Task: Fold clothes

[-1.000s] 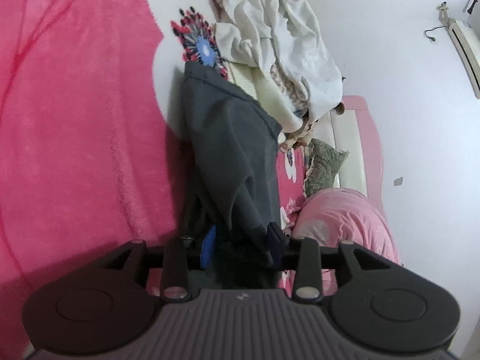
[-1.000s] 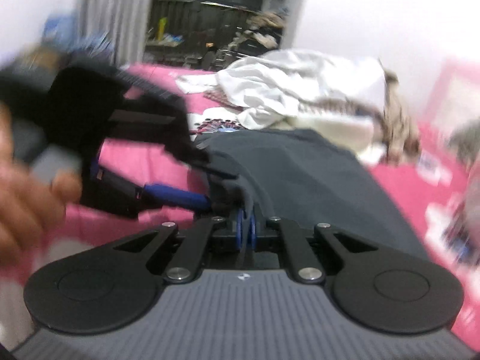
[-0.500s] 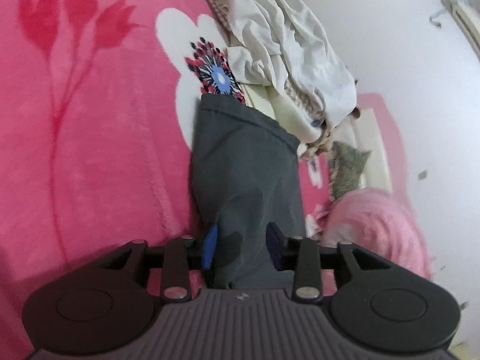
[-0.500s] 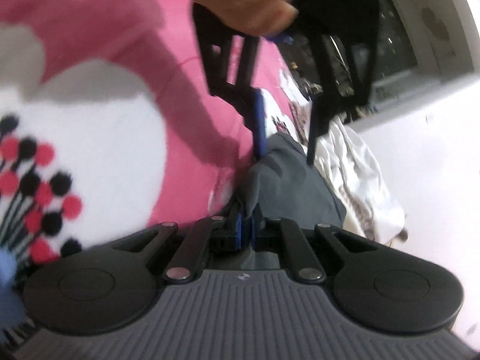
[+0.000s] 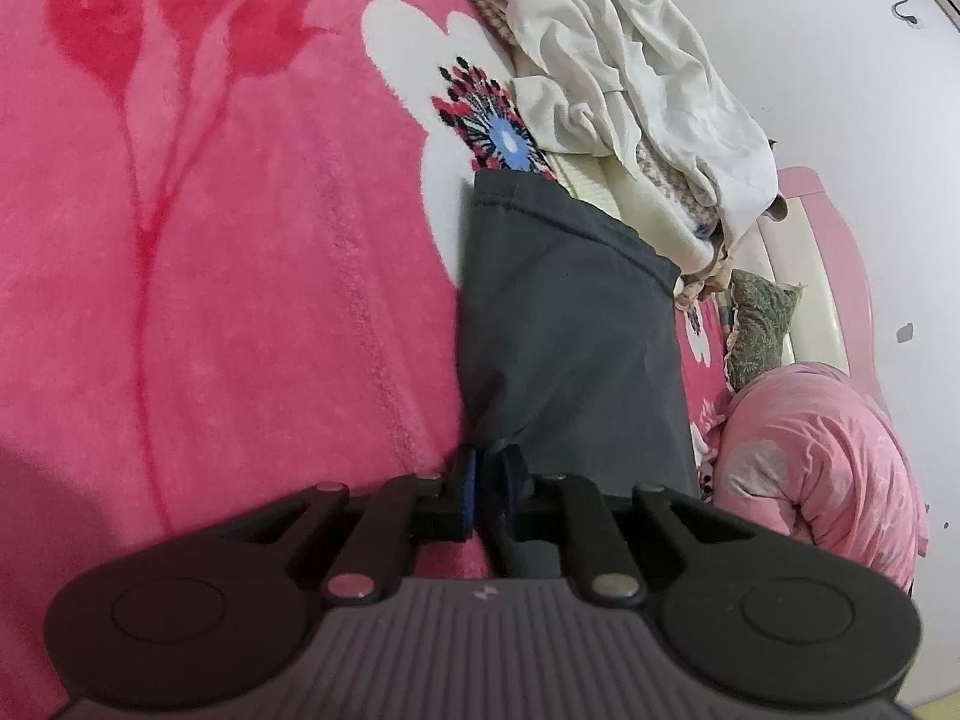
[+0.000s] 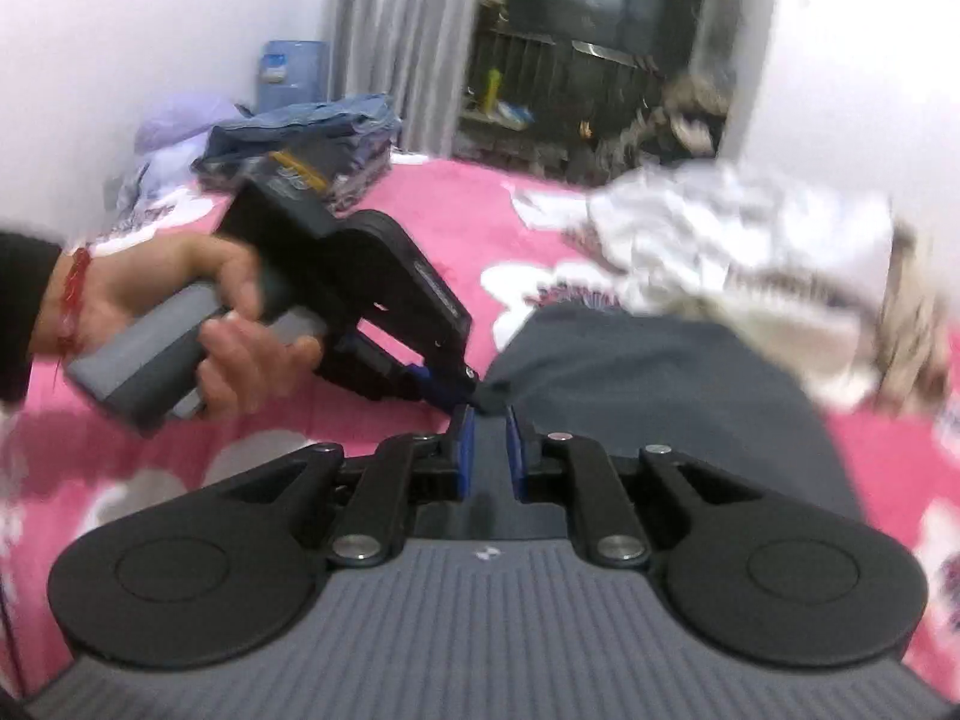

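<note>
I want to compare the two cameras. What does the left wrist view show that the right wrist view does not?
Only the left wrist view: a pink pillow, a pink headboard and red tulip prints.

Only the right wrist view: a hand holding the left tongs, a folded clothes stack, a water jug and a dark window.

Both: the grey garment, the white clothes pile and the pink blanket.
</note>
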{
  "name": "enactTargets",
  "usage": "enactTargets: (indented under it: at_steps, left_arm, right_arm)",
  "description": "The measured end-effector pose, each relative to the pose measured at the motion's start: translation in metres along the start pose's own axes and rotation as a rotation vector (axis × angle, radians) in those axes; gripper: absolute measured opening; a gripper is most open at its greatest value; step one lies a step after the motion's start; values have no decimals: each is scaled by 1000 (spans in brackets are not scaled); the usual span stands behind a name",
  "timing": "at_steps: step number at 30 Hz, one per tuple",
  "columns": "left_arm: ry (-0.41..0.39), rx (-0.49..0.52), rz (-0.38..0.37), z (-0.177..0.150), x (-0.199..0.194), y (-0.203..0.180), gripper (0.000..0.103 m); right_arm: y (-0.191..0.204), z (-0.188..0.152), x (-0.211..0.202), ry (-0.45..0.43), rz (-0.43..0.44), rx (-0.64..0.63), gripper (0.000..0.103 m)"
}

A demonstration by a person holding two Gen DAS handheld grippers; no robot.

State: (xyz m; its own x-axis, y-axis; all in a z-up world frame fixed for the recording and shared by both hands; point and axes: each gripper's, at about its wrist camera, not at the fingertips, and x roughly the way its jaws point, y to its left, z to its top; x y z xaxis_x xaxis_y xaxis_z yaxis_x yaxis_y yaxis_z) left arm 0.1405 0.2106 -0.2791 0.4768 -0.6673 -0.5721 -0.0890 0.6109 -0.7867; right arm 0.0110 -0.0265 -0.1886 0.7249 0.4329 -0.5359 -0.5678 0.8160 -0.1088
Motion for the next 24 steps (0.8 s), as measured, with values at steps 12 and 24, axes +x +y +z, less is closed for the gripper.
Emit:
enactTargets:
  at_steps: [12, 24]
  left_arm:
    - [-234, 97, 49, 2, -49, -36, 22]
    - [-184, 339, 198, 3, 31, -75, 25]
  right_arm:
    - [32, -48, 26, 63, 22, -141, 13]
    - [2, -39, 19, 12, 85, 9, 12]
